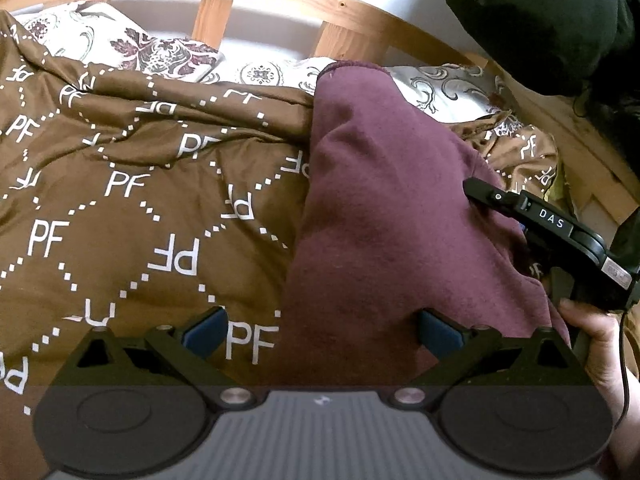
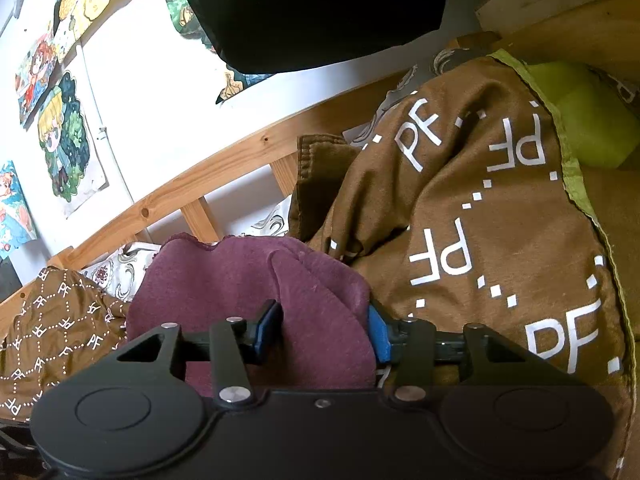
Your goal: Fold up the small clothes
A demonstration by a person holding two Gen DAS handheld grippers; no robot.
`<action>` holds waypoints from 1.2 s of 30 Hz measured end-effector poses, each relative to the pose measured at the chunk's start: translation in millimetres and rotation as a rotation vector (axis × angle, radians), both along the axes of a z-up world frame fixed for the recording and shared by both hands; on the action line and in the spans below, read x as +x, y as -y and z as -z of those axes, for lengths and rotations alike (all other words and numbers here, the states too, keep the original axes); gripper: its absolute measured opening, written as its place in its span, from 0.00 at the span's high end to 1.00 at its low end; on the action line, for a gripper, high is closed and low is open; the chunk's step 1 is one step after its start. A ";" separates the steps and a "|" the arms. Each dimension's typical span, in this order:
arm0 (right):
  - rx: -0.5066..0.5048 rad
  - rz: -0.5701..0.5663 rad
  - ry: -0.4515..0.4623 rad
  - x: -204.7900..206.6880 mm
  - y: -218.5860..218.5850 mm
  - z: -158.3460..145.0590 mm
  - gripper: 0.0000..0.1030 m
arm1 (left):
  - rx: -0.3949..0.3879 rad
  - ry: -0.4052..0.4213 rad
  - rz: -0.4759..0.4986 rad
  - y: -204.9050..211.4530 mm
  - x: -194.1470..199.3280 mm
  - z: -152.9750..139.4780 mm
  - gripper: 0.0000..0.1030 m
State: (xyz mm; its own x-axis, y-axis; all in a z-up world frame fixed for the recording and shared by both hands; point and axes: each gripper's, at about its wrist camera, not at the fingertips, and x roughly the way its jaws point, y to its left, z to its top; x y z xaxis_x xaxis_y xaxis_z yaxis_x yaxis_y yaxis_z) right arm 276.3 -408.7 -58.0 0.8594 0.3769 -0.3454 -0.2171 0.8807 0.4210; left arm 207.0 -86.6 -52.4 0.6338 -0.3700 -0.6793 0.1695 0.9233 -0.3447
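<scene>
A maroon fleece garment lies folded lengthwise on a brown bedspread printed with white "PF" letters. My left gripper is open, low over the garment's near left edge, with one blue pad over the bedspread and the other on the fleece. My right gripper shows in the left wrist view at the garment's right side, held by a hand. In the right wrist view the right gripper has maroon fleece bunched between its blue pads, with the jaws partly apart around the thick fold.
A wooden bed frame with slats runs along the white wall behind. Patterned white pillows lie at the bed's head. A dark hanging cloth fills the upper right. A lime-green cushion and posters show in the right wrist view.
</scene>
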 end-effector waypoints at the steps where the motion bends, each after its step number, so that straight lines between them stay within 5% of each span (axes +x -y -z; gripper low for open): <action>1: 0.000 0.001 0.000 -0.1 0.3 0.1 0.52 | -0.005 -0.004 0.004 -0.2 1.0 0.6 0.00; 7: -0.027 0.010 0.014 -1.7 -5.1 -0.9 0.55 | -0.046 0.000 0.038 0.4 4.6 -2.4 0.05; 13: -0.089 0.000 0.054 -9.4 -17.5 -10.6 0.78 | -0.023 0.008 0.067 9.0 1.8 -9.0 0.32; 15: -0.101 0.001 0.063 -11.5 -21.8 -14.1 0.81 | 0.002 0.023 0.041 8.1 -4.4 -11.3 0.51; 18: -0.111 0.005 0.085 -17.2 -27.6 -22.6 0.84 | -0.011 0.047 0.019 2.9 -16.0 -17.0 0.63; 28: -0.185 -0.134 0.291 -55.9 -91.3 -72.2 0.86 | 0.057 0.171 -0.062 -36.2 -59.8 -50.7 0.66; 36: -0.171 -0.255 0.292 -37.0 -177.0 -82.7 0.87 | 0.054 0.154 -0.234 -108.8 -65.8 -57.5 0.66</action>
